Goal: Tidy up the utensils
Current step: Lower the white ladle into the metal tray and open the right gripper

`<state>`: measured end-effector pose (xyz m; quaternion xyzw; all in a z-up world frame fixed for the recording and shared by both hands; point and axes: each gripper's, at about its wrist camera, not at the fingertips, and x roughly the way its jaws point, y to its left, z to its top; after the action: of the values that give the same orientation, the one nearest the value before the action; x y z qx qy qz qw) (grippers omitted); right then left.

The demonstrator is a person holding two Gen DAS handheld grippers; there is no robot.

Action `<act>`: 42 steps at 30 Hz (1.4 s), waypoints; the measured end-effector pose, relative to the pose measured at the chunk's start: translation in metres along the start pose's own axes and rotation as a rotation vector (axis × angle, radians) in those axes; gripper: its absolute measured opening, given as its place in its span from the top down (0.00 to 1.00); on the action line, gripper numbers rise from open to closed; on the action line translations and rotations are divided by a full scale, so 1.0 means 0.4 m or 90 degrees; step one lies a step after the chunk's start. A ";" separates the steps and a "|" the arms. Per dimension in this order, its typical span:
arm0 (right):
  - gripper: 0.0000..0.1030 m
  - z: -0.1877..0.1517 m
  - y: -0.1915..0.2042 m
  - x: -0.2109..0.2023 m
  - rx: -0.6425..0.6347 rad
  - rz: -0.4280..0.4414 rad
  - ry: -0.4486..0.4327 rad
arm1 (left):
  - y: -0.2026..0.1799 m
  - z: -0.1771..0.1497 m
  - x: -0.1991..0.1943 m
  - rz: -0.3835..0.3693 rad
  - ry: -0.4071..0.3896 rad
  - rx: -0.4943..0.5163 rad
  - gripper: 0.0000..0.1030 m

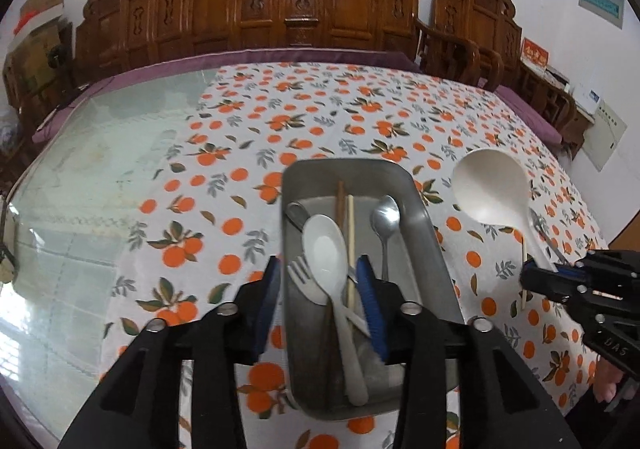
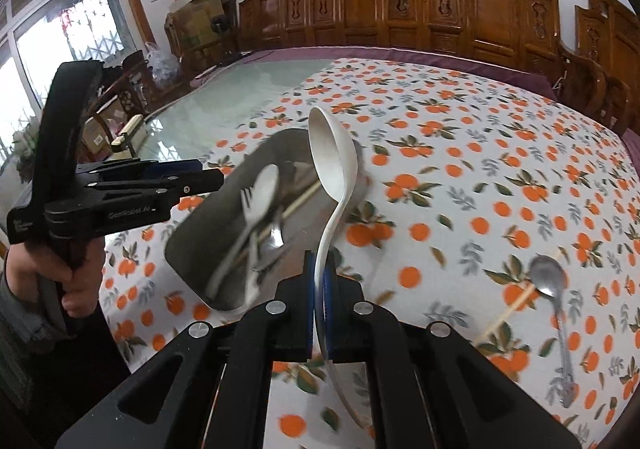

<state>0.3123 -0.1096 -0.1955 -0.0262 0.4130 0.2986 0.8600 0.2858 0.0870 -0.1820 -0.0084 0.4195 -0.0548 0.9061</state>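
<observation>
A metal tray [image 1: 424,209] on the orange-print cloth holds a white spoon [image 1: 326,245], a white fork [image 1: 306,279], a metal spoon [image 1: 386,221] and chopsticks [image 1: 350,241]. My left gripper [image 1: 320,301] is open and empty, its fingers straddling the tray's left wall over the utensils. My right gripper [image 2: 319,305] is shut on the handle of a large white ladle [image 2: 332,157], held above the cloth right of the tray [image 2: 188,245]. The ladle [image 1: 494,189] and the right gripper [image 1: 532,279] show in the left wrist view. A metal spoon [image 2: 550,277] and a chopstick [image 2: 508,309] lie on the cloth.
The left gripper [image 2: 200,179] shows in a hand at the left of the right wrist view. Bare glass tabletop [image 1: 92,177] lies left of the cloth. Carved wooden chairs [image 1: 288,5] line the table's far edge.
</observation>
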 end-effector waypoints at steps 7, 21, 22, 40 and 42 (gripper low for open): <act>0.95 0.038 0.047 0.057 0.010 0.014 0.011 | 0.058 0.005 -0.025 0.027 -0.024 -0.022 0.27; 0.95 0.107 0.083 0.204 0.048 0.020 0.041 | 0.125 0.009 -0.029 0.065 -0.028 -0.048 0.13; 0.95 0.108 0.087 0.216 0.046 0.016 0.045 | 0.127 0.009 -0.029 0.066 -0.028 -0.049 0.13; 0.91 0.109 0.072 0.245 0.091 0.061 0.047 | 0.127 0.010 -0.034 0.058 -0.029 -0.052 0.13; 0.91 0.113 0.072 0.241 0.095 0.074 0.047 | 0.127 0.010 -0.032 0.060 -0.027 -0.052 0.13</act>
<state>0.3746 -0.0254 -0.2297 0.0508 0.4662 0.3150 0.8251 0.2853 0.1389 -0.1726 -0.0272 0.4018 0.0052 0.9153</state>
